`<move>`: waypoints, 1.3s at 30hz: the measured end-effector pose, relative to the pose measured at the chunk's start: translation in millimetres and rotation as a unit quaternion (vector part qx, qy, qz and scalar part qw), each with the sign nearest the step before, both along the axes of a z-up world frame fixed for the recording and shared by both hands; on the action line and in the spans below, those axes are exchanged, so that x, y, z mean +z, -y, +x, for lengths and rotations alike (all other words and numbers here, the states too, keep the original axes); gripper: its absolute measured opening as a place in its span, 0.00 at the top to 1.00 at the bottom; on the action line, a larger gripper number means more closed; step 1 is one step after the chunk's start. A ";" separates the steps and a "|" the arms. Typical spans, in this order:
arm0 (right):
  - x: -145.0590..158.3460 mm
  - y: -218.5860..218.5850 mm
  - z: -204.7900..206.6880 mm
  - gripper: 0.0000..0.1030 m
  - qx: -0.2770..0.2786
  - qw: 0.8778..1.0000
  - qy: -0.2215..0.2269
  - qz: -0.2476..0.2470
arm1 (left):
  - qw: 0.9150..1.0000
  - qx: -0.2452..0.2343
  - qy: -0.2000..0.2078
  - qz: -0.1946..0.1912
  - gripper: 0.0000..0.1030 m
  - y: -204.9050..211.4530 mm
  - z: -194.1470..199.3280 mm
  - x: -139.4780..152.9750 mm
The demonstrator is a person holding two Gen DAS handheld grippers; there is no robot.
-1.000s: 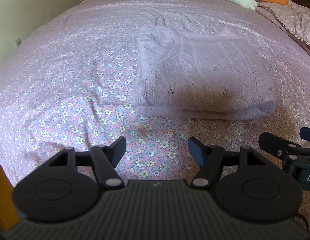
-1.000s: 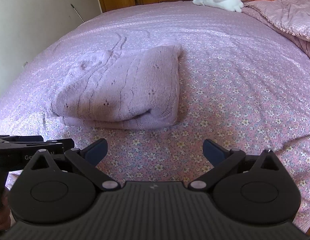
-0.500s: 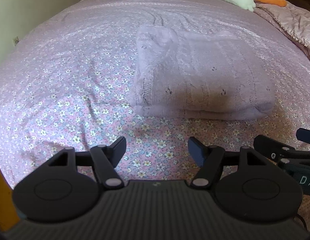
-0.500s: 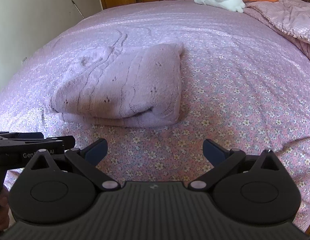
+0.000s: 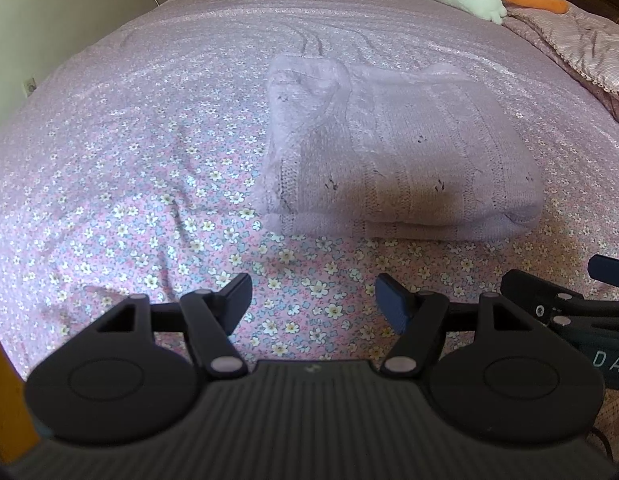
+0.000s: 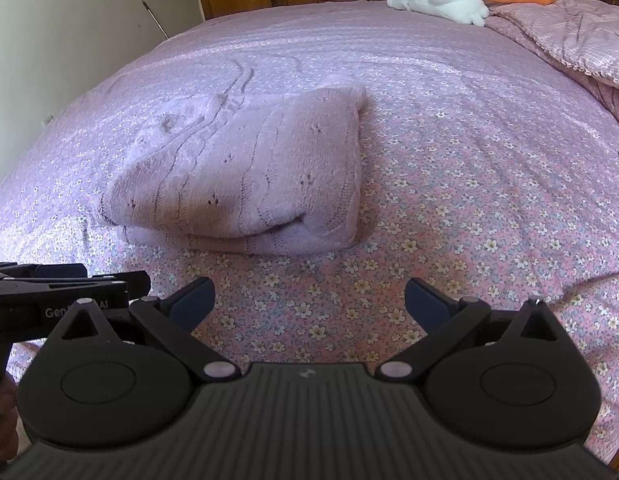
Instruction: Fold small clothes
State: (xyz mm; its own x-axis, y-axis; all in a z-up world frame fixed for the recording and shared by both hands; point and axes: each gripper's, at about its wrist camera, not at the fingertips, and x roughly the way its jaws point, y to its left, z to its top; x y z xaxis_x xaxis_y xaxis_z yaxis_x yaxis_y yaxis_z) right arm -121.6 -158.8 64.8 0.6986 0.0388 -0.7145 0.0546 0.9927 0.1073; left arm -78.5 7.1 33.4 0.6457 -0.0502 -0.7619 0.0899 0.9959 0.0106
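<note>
One lilac knitted garment (image 5: 401, 160) lies in the middle of the bed (image 5: 149, 128), folded into a thick rectangular bundle with its layered edges stacked toward the near side. It looks finished, which would explain why neither gripper touches it: both hang back over the bare flowered bedspread, near the bundle but apart from it, as if clearing away after the last fold.

The left gripper (image 5: 313, 300) has its jaws apart with nothing between them but bedspread. The right gripper (image 6: 309, 300) also has its jaws spread, wider, and holds nothing. Each shows at the edge of the other's view, so they hover side by side.

Counted: one folded garment, two grippers, one white-and-orange plush toy (image 6: 449, 0) at the far end of the bed, and one pink checked quilt (image 6: 569, 36) bunched along the right side. No other small clothes are in view.
</note>
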 end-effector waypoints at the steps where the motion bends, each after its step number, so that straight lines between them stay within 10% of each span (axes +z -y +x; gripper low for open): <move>1: 0.0 0.0 0.1 0.00 0.000 1.000 0.000 0.000 | 1.000 0.000 0.000 0.000 0.32 0.1 0.0 0.0; 39: -1.4 0.0 0.9 0.00 0.001 1.000 -0.002 0.001 | 1.000 0.003 -0.003 -0.001 0.32 -0.6 0.2 -1.0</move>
State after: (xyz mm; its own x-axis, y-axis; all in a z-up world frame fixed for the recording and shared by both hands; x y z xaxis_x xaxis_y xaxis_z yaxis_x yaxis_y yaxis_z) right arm -120.7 -158.8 63.4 0.6953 0.0410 -0.7176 0.0534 0.9927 0.1084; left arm -78.3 7.8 32.4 0.6407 -0.0481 -0.7663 0.0841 0.9964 0.0078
